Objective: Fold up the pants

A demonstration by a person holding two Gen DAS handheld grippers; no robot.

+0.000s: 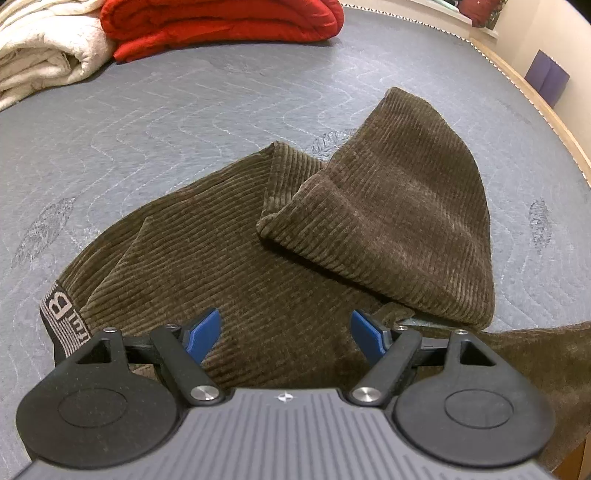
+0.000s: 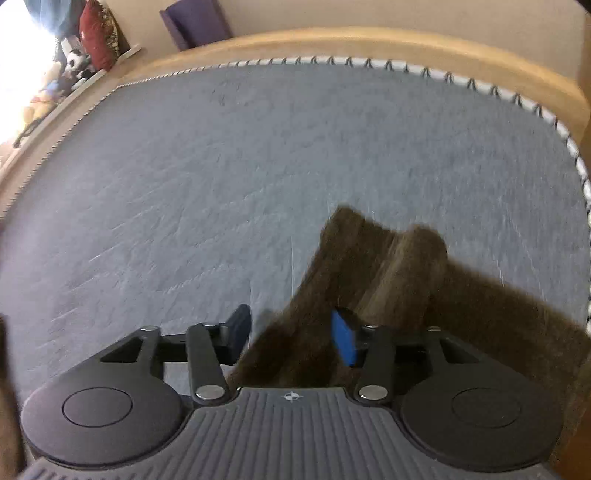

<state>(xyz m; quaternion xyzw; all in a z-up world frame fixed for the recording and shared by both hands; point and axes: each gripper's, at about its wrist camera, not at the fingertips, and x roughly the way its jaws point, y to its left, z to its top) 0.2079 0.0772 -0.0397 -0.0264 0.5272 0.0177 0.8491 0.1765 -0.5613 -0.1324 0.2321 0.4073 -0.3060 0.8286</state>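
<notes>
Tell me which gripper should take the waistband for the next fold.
Left, probably. The left gripper hangs open over the pants with the waistband just beside it. The right gripper views only a blurred leg; no waistband shows.

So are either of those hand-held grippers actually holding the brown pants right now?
No. The left hand-held gripper is open above the pants, gripping nothing. The right hand-held gripper is open too; blurred fabric lies between its fingers, unpinched.

Bare grey mattress (image 1: pixel 147 140) lies open around the pants (image 1: pixel 280 258); folded blankets (image 1: pixel 207 26) apparently crowd one end.
</notes>
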